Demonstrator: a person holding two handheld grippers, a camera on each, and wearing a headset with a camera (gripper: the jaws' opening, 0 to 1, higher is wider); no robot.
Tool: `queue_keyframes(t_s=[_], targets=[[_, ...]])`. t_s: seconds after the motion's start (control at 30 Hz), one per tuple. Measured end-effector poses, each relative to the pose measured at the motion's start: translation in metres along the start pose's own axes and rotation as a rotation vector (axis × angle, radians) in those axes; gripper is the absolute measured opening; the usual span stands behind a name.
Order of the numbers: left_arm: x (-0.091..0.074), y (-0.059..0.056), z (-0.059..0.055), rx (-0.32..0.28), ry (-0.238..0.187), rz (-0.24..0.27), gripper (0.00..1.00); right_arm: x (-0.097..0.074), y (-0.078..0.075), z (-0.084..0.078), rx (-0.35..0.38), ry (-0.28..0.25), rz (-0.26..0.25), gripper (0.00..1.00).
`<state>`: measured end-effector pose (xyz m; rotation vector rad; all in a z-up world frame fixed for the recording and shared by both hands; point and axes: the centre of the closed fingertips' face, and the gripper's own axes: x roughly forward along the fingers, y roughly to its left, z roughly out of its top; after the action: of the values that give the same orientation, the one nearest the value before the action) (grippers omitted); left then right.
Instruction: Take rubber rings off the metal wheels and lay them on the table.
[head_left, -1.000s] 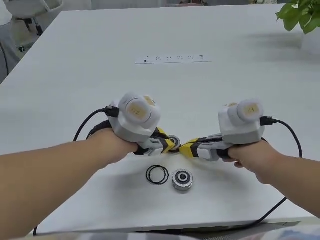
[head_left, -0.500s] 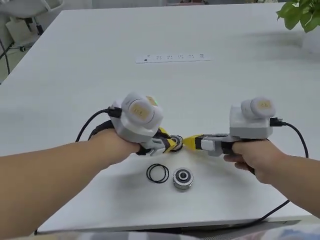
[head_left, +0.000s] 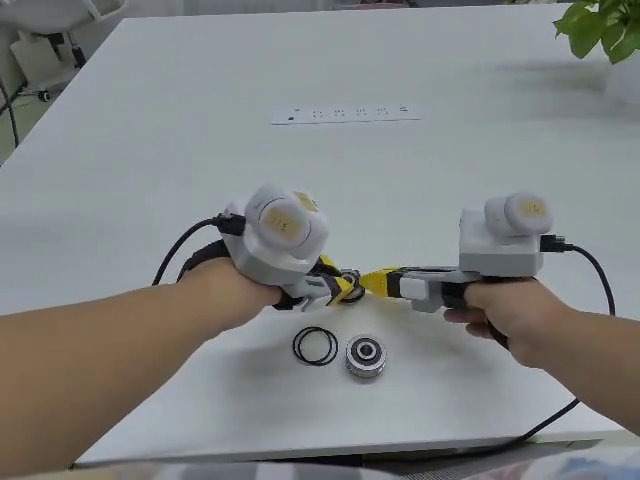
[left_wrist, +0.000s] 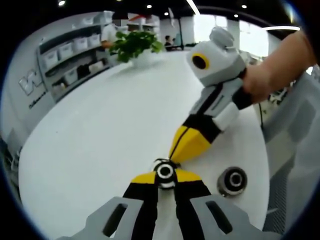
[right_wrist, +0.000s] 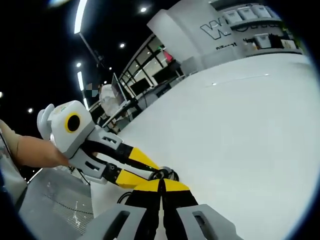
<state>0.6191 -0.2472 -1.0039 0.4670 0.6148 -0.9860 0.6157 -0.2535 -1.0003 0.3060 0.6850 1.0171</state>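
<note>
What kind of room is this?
Probably an office or lab workroom. There is a big white table with a power strip on it, shelves of storage bins along the wall, and a potted plant.

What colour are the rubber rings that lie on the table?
Black. The rubber rings show best in the head view.
</note>
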Motion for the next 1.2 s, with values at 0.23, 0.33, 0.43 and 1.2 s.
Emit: queue_keyframes(t_s=[0.23, 0.33, 0.43, 1.2], targets=[[0.0, -0.002, 0.0, 0.003, -0.003, -0.006, 0.12, 0.001, 0.008, 0.003, 0.017, -0.022, 0.04, 0.0], [0.001, -0.003, 0.0, 0.004, -0.004, -0.002, 0.12, 0.003, 0.023, 0.006, 0.007, -0.03, 0.074, 0.0], [0.001, -0.002, 0.0, 0.001, -0.006, -0.004, 0.12, 0.004, 0.025, 0.006, -0.002, -0.018, 0.074, 0.0], [-0.008, -0.008, 0.007, 0.048, -0.037, -0.039, 0.17, -0.005, 0.013, 0.009, 0.013, -0.033, 0.019, 0.0]])
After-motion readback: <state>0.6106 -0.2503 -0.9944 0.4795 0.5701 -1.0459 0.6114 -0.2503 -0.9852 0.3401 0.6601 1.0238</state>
